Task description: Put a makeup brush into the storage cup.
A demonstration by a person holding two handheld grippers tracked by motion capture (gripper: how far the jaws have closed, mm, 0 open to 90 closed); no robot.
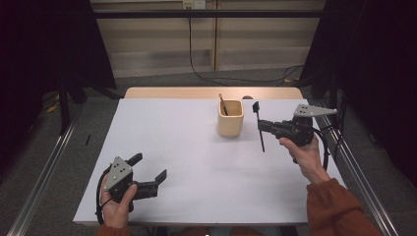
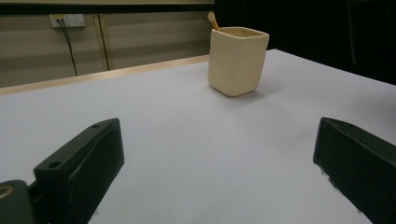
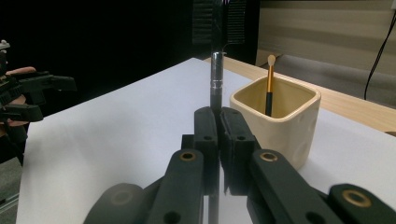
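The white bench [image 1: 196, 162] fills mid-frame in the high view. The cup [image 1: 230, 118] stands upper centre, a small brush [image 1: 223, 104] inside. Lower left, the left gripper [image 1: 150, 167] rests with fingers apart. At right, the right gripper [image 1: 261, 127] has its fingers clamped on a black brush [image 1: 259, 129], just right of the cup.

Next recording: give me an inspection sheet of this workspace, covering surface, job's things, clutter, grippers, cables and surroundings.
Surface: white table, bare apart from the cup; wooden edge at the far side.
Job's things: black brush with a comb head, held upright beside the cream cup; a small gold-handled brush stands inside the cup.
Clutter: nothing seen.
Grippers: right gripper shut on the black brush's handle; left gripper open, holding nothing, near the table's front left.
Cables: one trails from each gripper; black cables run from a wall socket across the floor.
Surroundings: dark curtains at both sides, metal rails, pale wall behind.
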